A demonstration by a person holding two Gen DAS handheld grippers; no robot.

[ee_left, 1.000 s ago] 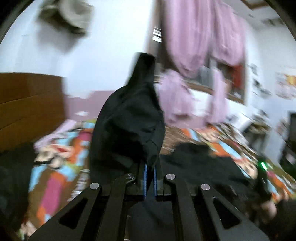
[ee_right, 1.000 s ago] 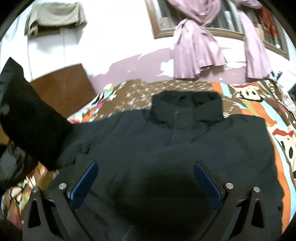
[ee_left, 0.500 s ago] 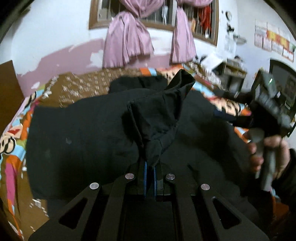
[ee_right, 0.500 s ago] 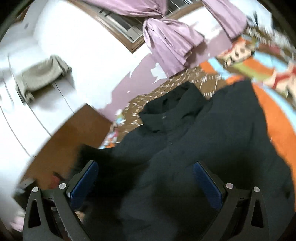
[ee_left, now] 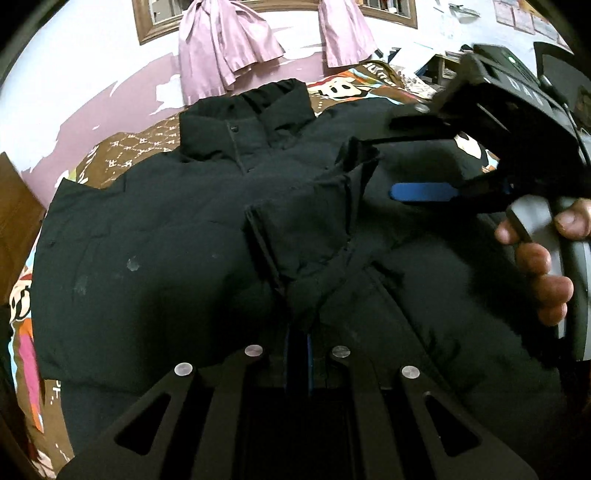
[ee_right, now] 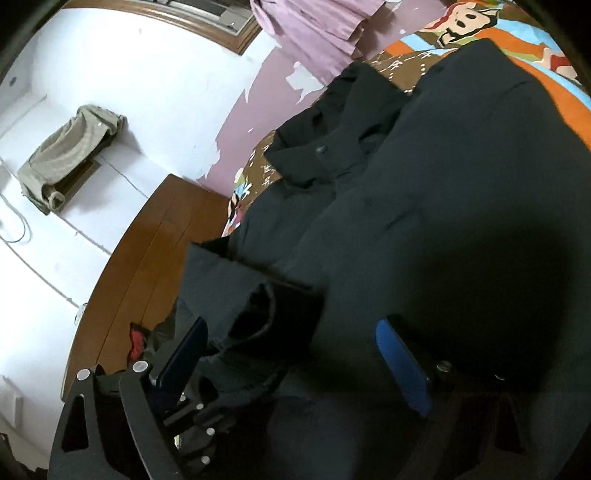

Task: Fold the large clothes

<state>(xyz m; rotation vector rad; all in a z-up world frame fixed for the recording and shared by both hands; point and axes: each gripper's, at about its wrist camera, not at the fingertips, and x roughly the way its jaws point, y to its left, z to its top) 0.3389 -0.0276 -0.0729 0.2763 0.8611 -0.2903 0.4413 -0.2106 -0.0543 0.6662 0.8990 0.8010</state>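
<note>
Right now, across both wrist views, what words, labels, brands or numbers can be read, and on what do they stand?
None can be read with certainty.
White character-like marks on the brown part of the cartoon-print bedspread: too small and blurred to read.
Pale marking on top of the black right gripper housing: blurred, unreadable.
Colourful posters on the white wall: too small.
The black padded jacket, its cuff pinched in the shut left gripper, shows no label.
</note>
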